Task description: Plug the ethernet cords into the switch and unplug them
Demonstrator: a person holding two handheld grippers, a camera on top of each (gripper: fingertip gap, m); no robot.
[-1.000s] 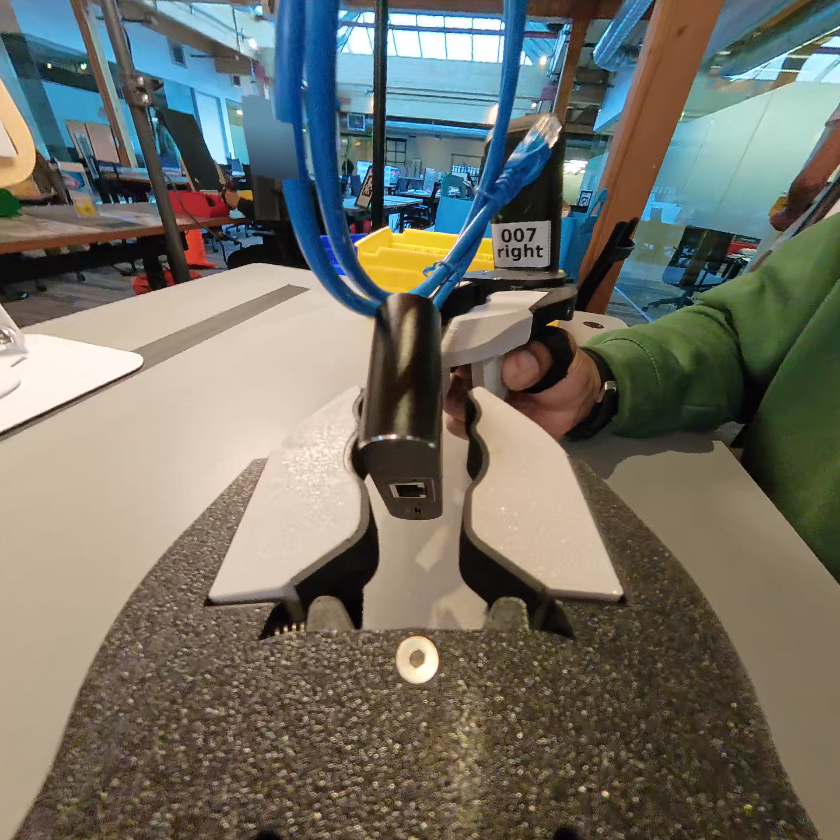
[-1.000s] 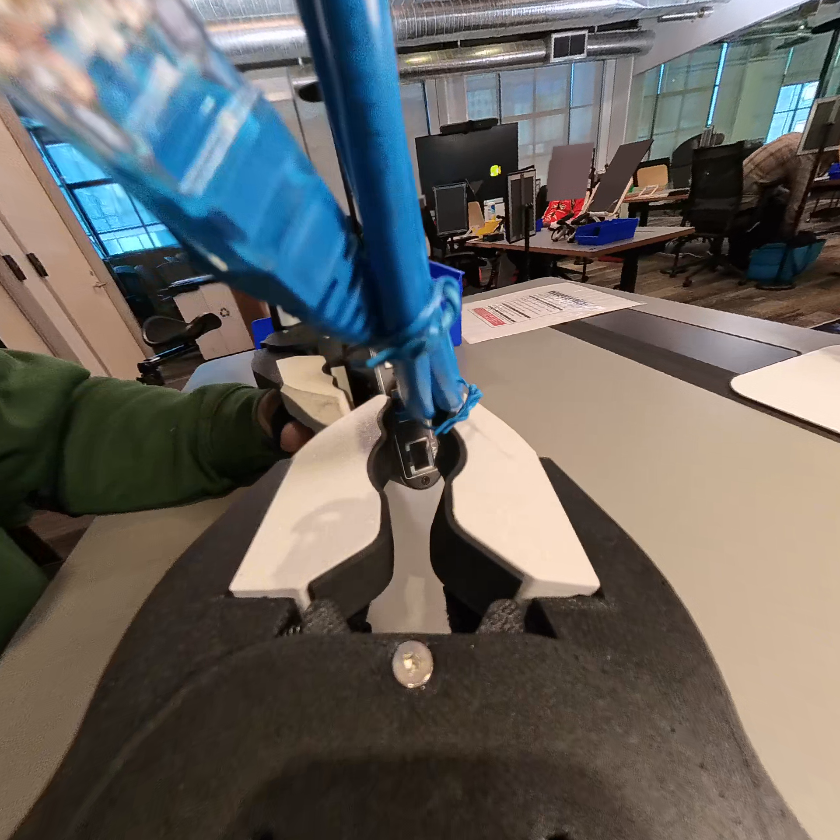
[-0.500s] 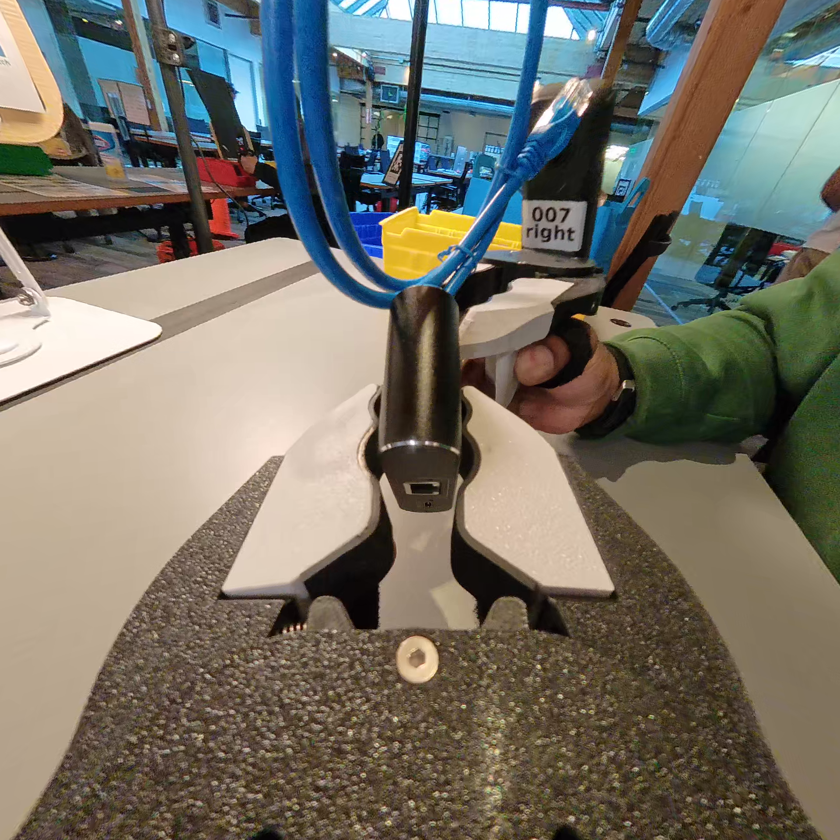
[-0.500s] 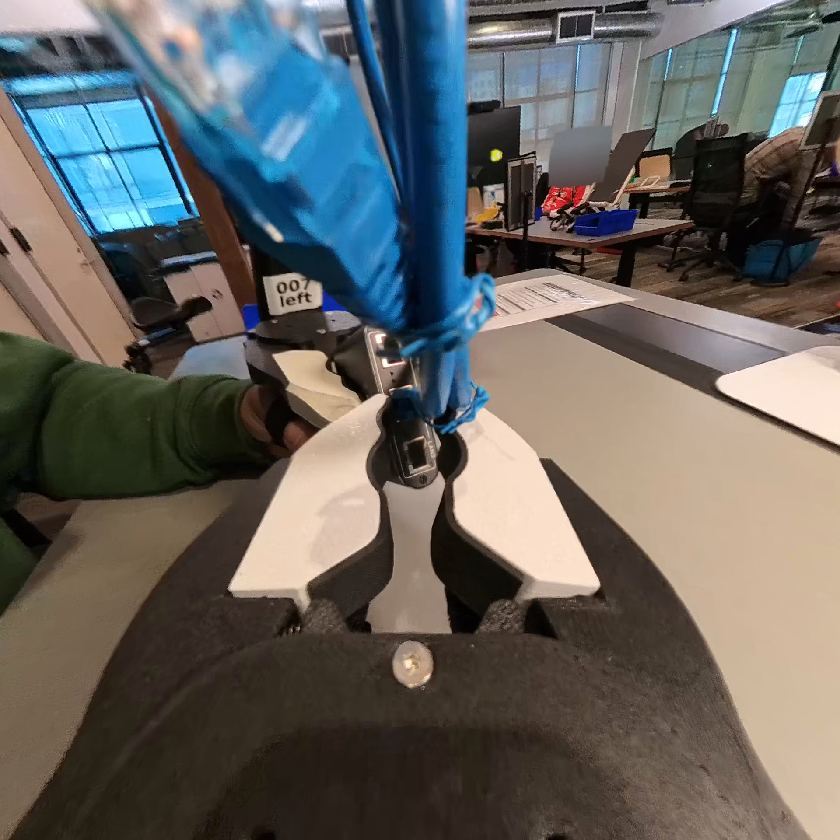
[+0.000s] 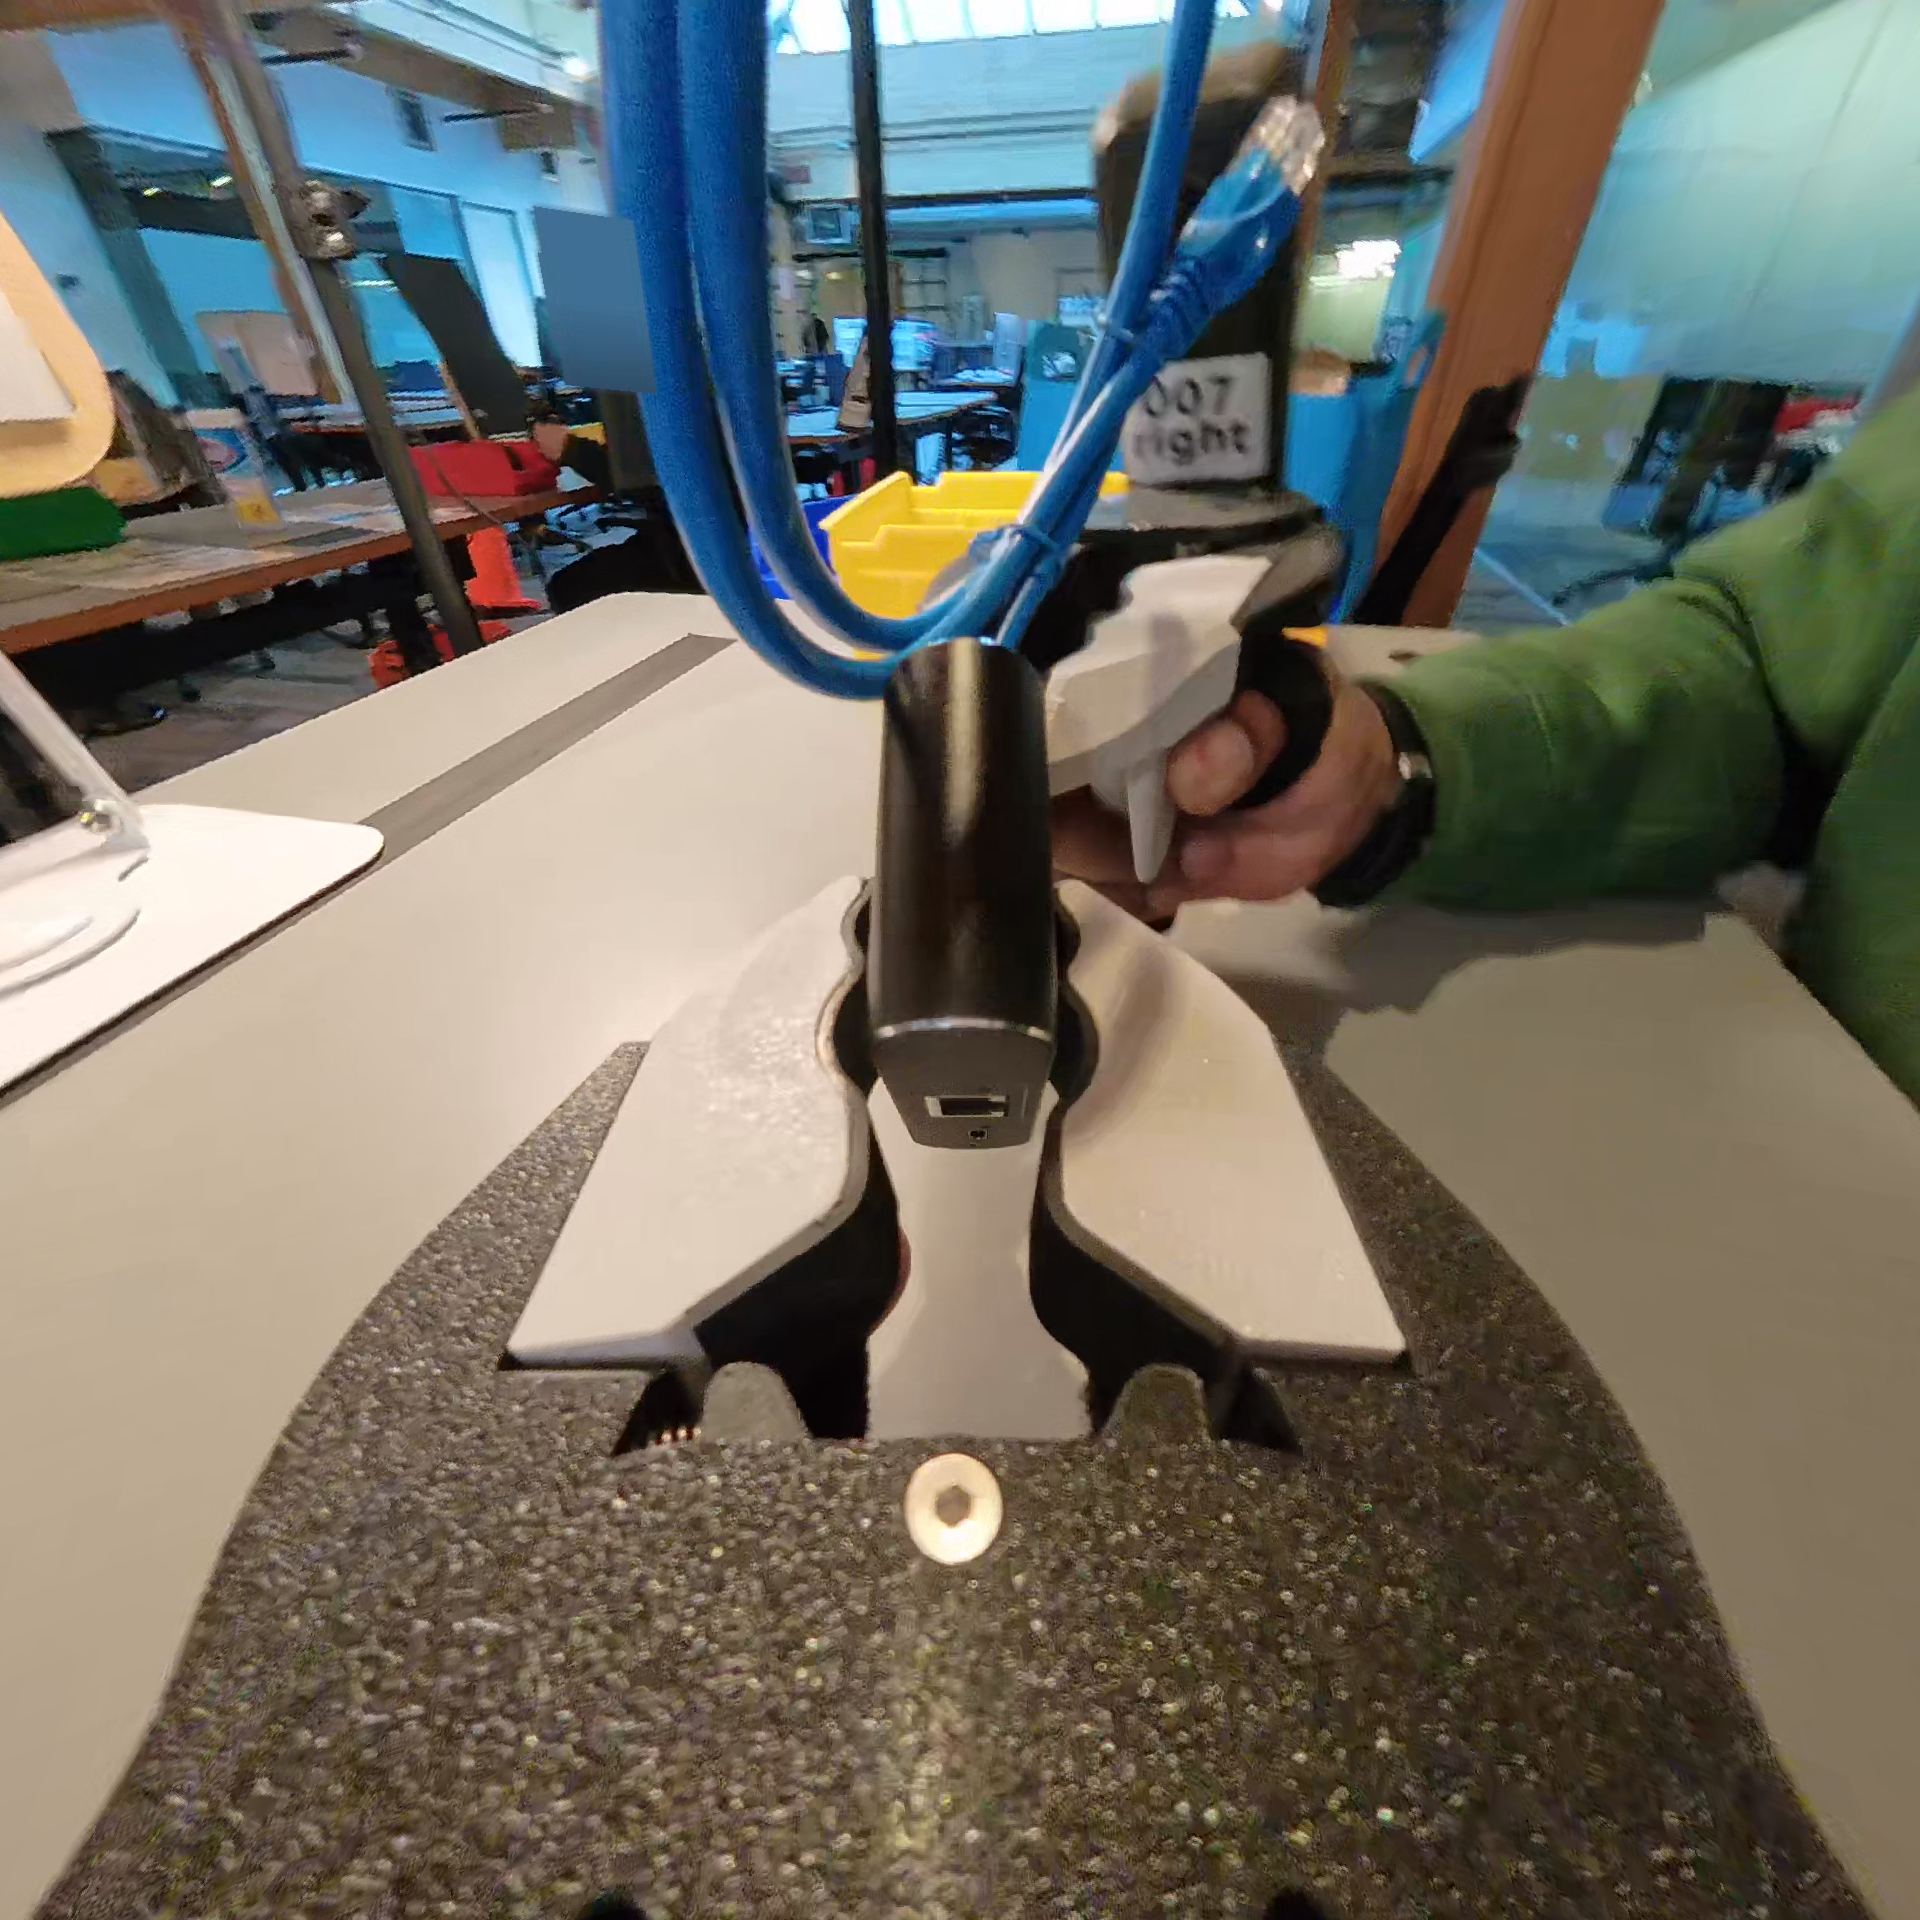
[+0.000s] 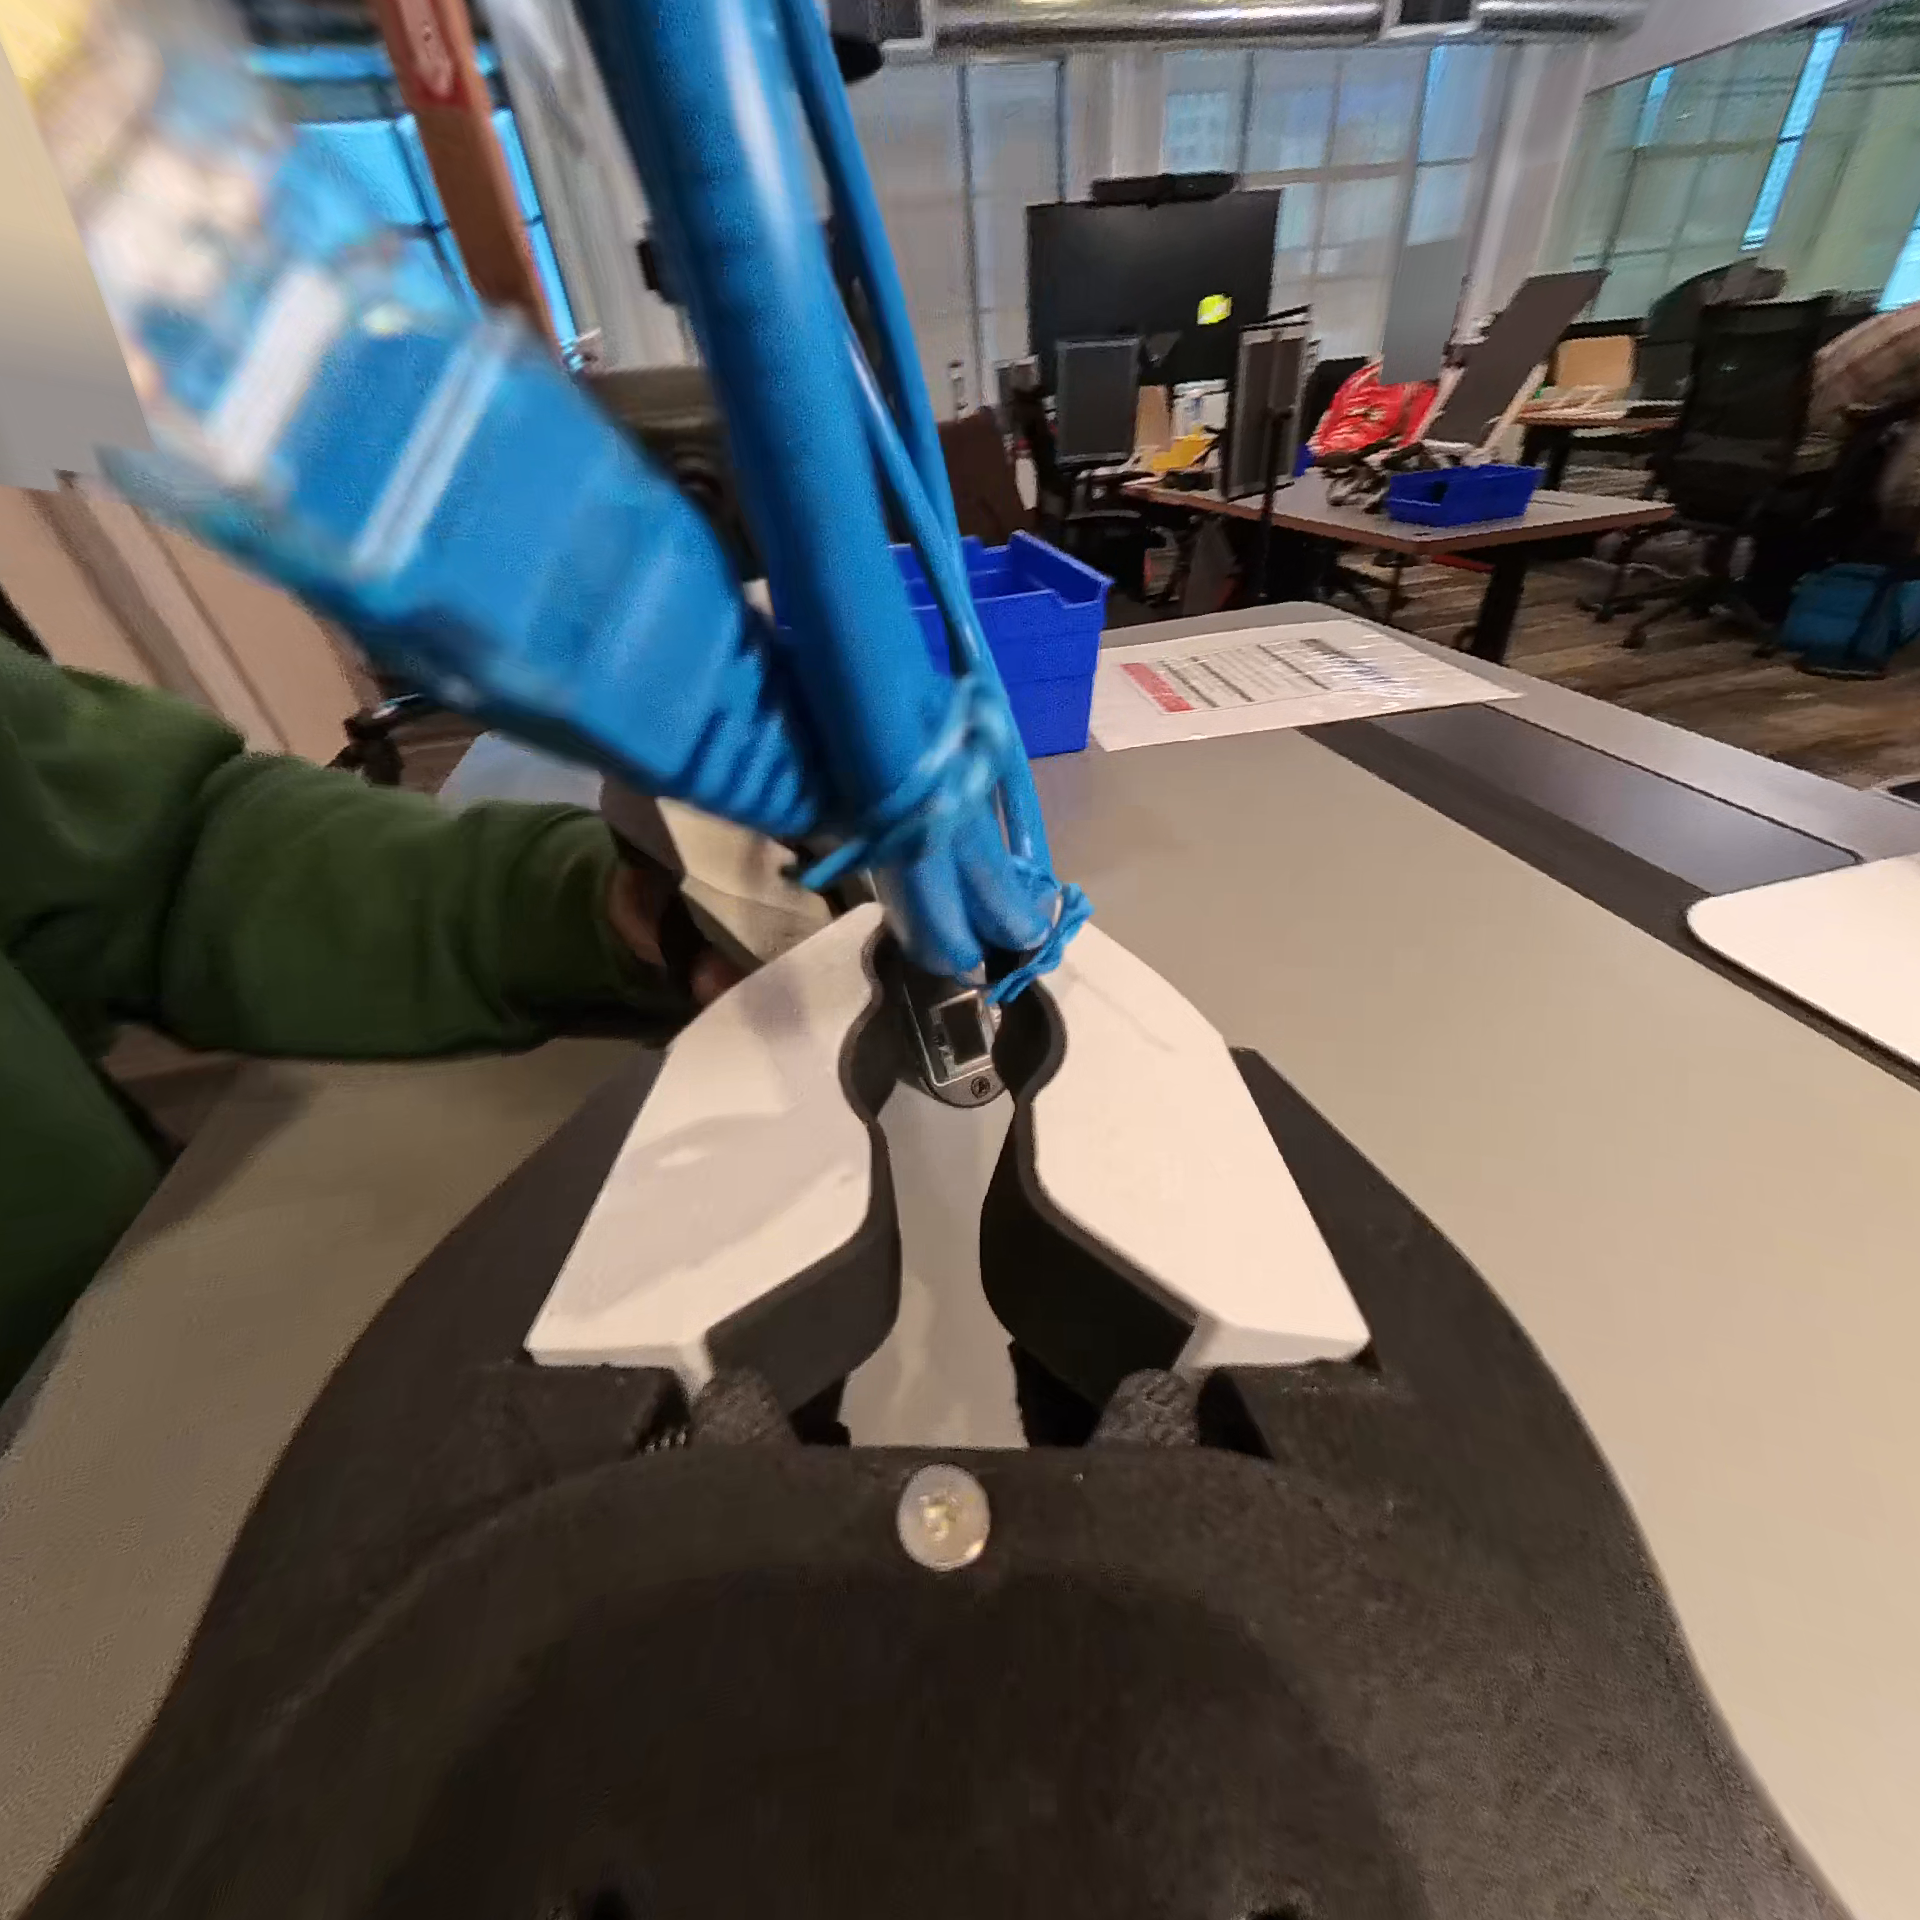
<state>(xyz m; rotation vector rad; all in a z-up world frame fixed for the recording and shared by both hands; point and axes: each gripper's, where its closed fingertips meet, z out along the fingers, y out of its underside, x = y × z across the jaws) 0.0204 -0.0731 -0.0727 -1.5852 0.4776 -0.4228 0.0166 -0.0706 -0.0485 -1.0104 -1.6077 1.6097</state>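
My left gripper [image 5: 961, 935] is shut on a black switch [image 5: 961, 862], held above the grey table [image 5: 416, 1039], with one port facing the camera. Blue ethernet cords [image 5: 717, 416] loop above it, tied in a bundle. A loose plug [image 5: 1262, 166] sticks up. My right gripper [image 5: 1143, 644] meets the switch's far end. In the right wrist view my right gripper [image 6: 966, 935] is shut on the blue cord bundle [image 6: 821, 416]. The switch end [image 6: 956, 1039] shows in the finger notch. The loose plug [image 6: 447, 540] is blurred and close. Any plugged connector is hidden.
A hand [image 5: 1268, 810] in a green sleeve [image 6: 260, 883] holds each gripper. A white pad [image 5: 208, 883] lies on the table at the left. A yellow bin [image 5: 935, 530] and a blue bin [image 6: 1018, 623] stand beyond the table. A paper sheet [image 6: 1299, 675] lies at the far edge. My two grippers' fingertips are within a few centimetres of each other.
The switch has straightened between my left fingers. The right gripper has tilted a little and the cord bundle and loose plug have swung. Both grips have held.
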